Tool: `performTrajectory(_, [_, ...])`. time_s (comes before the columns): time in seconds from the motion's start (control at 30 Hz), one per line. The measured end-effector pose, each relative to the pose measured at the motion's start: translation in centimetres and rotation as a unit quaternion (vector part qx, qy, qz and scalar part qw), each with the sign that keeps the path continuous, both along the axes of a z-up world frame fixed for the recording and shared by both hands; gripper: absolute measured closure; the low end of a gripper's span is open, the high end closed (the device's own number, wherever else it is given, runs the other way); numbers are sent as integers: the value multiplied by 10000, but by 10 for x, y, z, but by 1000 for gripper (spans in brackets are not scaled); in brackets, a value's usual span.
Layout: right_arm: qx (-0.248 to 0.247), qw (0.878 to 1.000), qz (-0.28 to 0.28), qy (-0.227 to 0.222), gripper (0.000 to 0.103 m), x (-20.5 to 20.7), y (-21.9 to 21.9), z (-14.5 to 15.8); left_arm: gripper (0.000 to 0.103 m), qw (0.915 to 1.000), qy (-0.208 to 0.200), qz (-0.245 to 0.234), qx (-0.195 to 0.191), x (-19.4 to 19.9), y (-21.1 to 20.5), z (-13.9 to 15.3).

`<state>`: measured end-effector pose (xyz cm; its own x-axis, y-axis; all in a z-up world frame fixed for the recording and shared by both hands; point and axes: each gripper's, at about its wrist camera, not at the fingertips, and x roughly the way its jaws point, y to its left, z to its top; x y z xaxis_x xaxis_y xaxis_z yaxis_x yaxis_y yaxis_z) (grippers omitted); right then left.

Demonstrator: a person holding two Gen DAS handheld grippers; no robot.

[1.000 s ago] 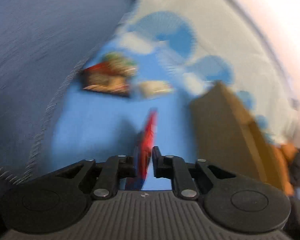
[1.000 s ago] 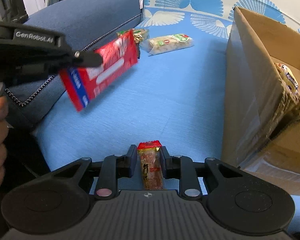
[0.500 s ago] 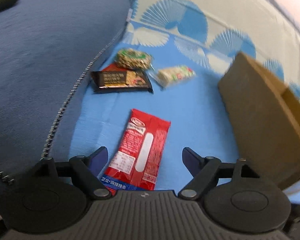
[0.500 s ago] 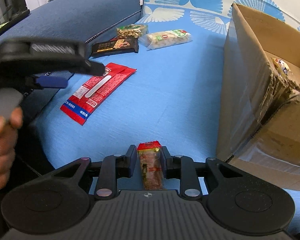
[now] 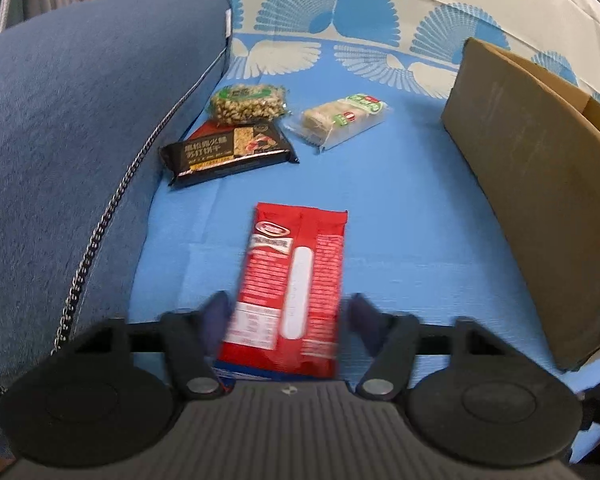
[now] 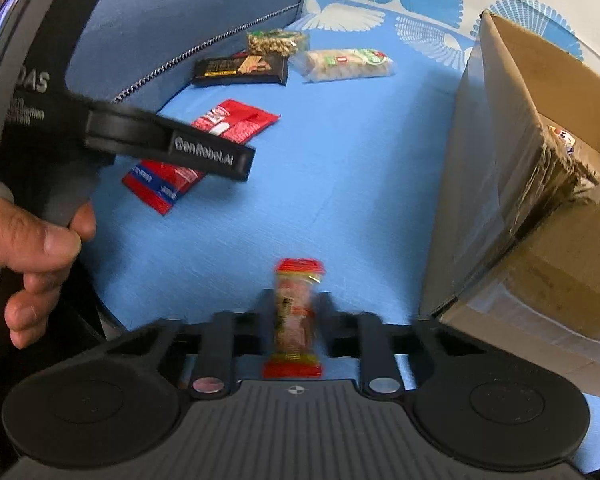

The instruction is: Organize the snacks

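Note:
A red snack packet (image 5: 296, 280) lies flat on the blue sheet (image 5: 400, 208), between the spread fingers of my open left gripper (image 5: 286, 312); it also shows in the right wrist view (image 6: 220, 136), partly behind the left gripper body. My right gripper (image 6: 296, 312) holds a small red-ended snack bar (image 6: 296, 312); its fingers look slightly parted and blurred. Farther back lie a black biscuit pack (image 5: 228, 150), a green-labelled nut bar (image 5: 246, 100) and a pale rice-cake pack (image 5: 344, 118).
An open cardboard box (image 6: 540, 184) stands on the right, with a snack inside (image 6: 562, 138). It shows in the left wrist view (image 5: 540, 184) too. A dark blue sofa arm (image 5: 72, 128) rises on the left. A hand (image 6: 32, 248) holds the left gripper.
My left gripper opened and let the red packet drop flat onto the sheet, then drew back over it. The right gripper moved slightly, and its fingers now blur around the snack bar.

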<state>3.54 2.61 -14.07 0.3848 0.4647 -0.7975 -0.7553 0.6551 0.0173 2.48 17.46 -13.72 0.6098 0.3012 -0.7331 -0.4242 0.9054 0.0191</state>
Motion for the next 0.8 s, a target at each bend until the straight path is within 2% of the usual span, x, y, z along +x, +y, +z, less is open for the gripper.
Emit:
performTrajectory(0.07, [130,9999,-44,-39,85,1,0,1,49,10000,-52,-64,7,-1,-2,2])
performTrajectory(0.3, [604,9975,-125,-356,85,2,1,8,50,9995,-266,-107,-141,-7,-1,10])
performTrajectory(0.43, [346,9992,-190,-90,82,10,3,-6,50,9995,-90,-181,-246,-4,-2,5])
performTrajectory(0.6, [389,9990,-206,-42,80,7,2,0,45,9996,-18,-278,-60,-3,-9,2])
performTrajectory(0.8, [136,9999,-106,5,78,4,4,-3,44,9996,13,-292,-12,-2,-11,0])
